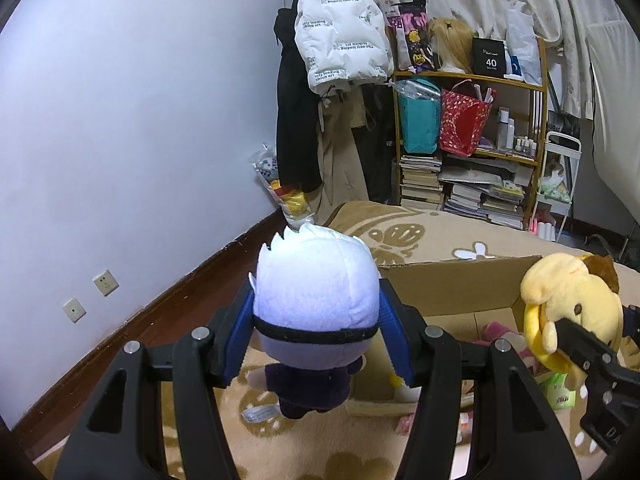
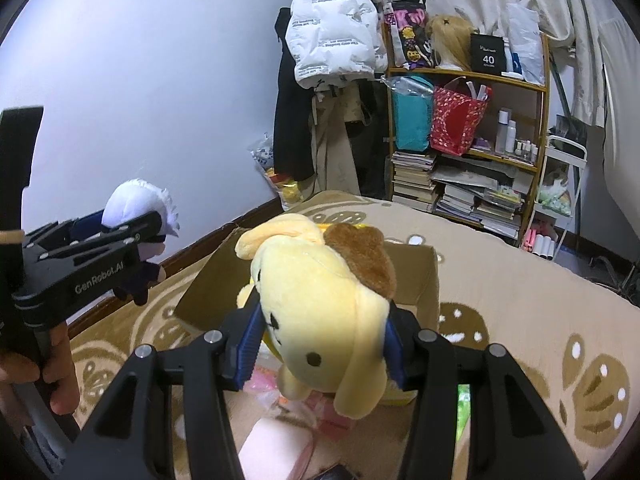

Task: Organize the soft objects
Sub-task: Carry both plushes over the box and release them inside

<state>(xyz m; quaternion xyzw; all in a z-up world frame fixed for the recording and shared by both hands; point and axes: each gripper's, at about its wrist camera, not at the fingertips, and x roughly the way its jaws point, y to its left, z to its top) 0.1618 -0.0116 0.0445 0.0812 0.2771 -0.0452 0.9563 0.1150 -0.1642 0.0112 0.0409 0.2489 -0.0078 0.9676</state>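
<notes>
A white-haired plush doll (image 1: 316, 300) in dark clothes hangs above the beige bedspread, my left gripper (image 1: 316, 340) shut on its head with the blue pads pressing both sides. The doll (image 2: 136, 208) and the left gripper (image 2: 132, 236) also show at the left of the right wrist view. My right gripper (image 2: 320, 340) is shut on a yellow plush dog (image 2: 320, 304) with a brown cap, held over an open cardboard box (image 2: 424, 280). The same dog (image 1: 568, 304) appears at the right of the left wrist view, above the box (image 1: 452, 280).
Pink and other soft items (image 2: 288, 396) lie inside the box. A bamboo shelf (image 1: 472, 136) with bags, books and bottles stands past the bed. Coats (image 1: 340, 28) hang beside it. A white wall (image 1: 120, 120) runs along the left. A hand (image 2: 60, 372) grips the left handle.
</notes>
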